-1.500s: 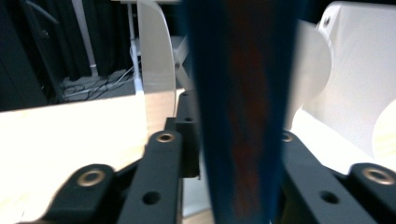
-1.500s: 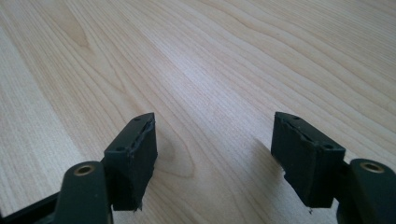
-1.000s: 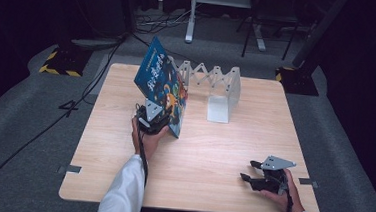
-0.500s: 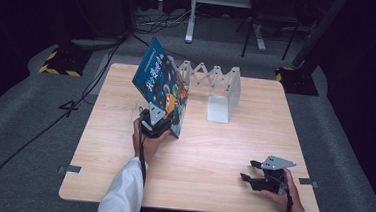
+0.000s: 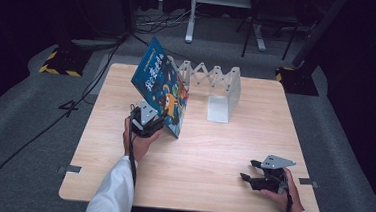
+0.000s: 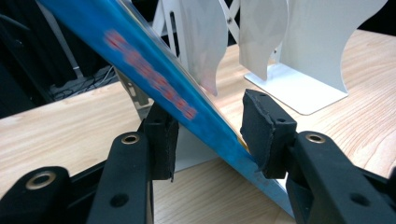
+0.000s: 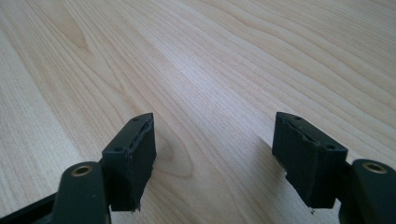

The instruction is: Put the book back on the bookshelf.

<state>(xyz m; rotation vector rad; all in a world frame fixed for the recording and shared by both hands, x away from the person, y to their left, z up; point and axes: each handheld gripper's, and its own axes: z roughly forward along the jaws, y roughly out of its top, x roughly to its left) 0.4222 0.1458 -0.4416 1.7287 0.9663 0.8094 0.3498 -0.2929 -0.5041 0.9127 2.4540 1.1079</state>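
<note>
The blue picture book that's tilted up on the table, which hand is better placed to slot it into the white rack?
Left. The left tongs straddle the blue picture book's lower edge beside the white accordion metal rack. The right tongs sit open and empty at the near right of the table.

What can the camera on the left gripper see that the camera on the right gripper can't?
The left gripper view shows a thin blue picture book leaning tilted between its black jaws, the right pad touching it and the left pad standing clear. Behind it stands a white metal folding book rack. The right gripper view shows its own black jaws wide open with nothing between them. Both share the light wooden table.
</note>
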